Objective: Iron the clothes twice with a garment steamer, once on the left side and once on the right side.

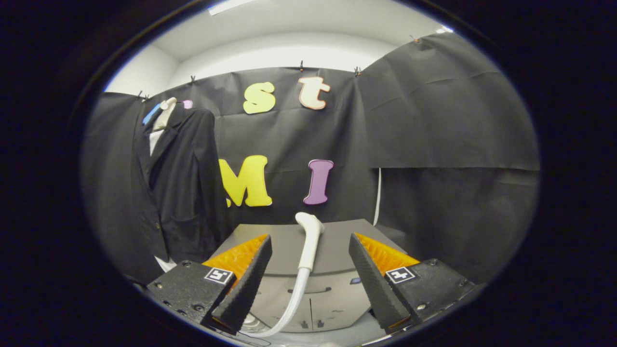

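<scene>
1. The steamer head (309, 236) is the thing to go for. It's a white wand standing roughly upright, nozzle end on top and bent over a bit, with its white hose (289, 308) curving down and away underneath. It sits between the two fingers, slightly ahead of them, touching neither as far as I can see.

2. The hand-held gripper (311, 279) is released: the jaws are wide apart with plenty of room on either side of the wand. Nothing is grasped yet.

3. So I'd call the step in hand the pickup. To do it well, I'd slide forward so the pads land on the straight handle part below the bent nozzle, not down on the soft hose, which would likely flop or slip. Centre it first, since the wand looks a touch closer to the left finger, then squeeze evenly.

4. Pose: the gripper is pointed level-ish along the grey table (337, 241) behind the wand, both fingers at the same height with no obvious roll. That's a decent approach for a vertical handle.

5. The black jacket (178, 193) hangs on a hanger well off to the left of the wand, against the booth's wall, with a white shirt (156, 137) showing at the collar. After the grab it's a swing left to reach it, so keep an eye on hose slack.
</scene>
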A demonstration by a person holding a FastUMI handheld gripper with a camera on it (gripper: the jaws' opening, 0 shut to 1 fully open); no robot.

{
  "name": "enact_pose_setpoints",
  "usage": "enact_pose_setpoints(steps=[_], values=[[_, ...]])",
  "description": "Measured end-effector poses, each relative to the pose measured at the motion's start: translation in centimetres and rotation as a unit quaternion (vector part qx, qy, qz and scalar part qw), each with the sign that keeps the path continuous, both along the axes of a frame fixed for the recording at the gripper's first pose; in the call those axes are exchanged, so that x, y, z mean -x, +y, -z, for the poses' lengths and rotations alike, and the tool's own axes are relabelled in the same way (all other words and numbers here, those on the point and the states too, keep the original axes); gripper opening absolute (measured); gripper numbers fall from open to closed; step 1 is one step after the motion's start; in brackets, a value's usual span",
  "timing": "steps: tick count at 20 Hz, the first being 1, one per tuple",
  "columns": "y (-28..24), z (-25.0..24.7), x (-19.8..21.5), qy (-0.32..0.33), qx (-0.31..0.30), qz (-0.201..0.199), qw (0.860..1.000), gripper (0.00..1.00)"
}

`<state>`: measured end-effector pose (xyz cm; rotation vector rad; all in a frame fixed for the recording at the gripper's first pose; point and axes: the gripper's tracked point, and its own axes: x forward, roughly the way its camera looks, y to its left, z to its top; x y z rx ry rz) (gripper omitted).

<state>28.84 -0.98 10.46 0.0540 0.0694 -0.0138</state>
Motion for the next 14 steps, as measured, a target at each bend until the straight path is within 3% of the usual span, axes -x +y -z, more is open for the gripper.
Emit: enact_pose_setpoints(steps=[6, 10, 14], values=[[-0.2, 3.2, -12.2, 0.077, 0.005, -0.016, 0.997, 1.0], [-1.3, 8.6, -17.7, 0.147, 0.002, -0.015, 0.989, 1.0], [-1.7, 13.3, -20.8, 0.211, 0.007, -0.023, 0.977, 0.99]])
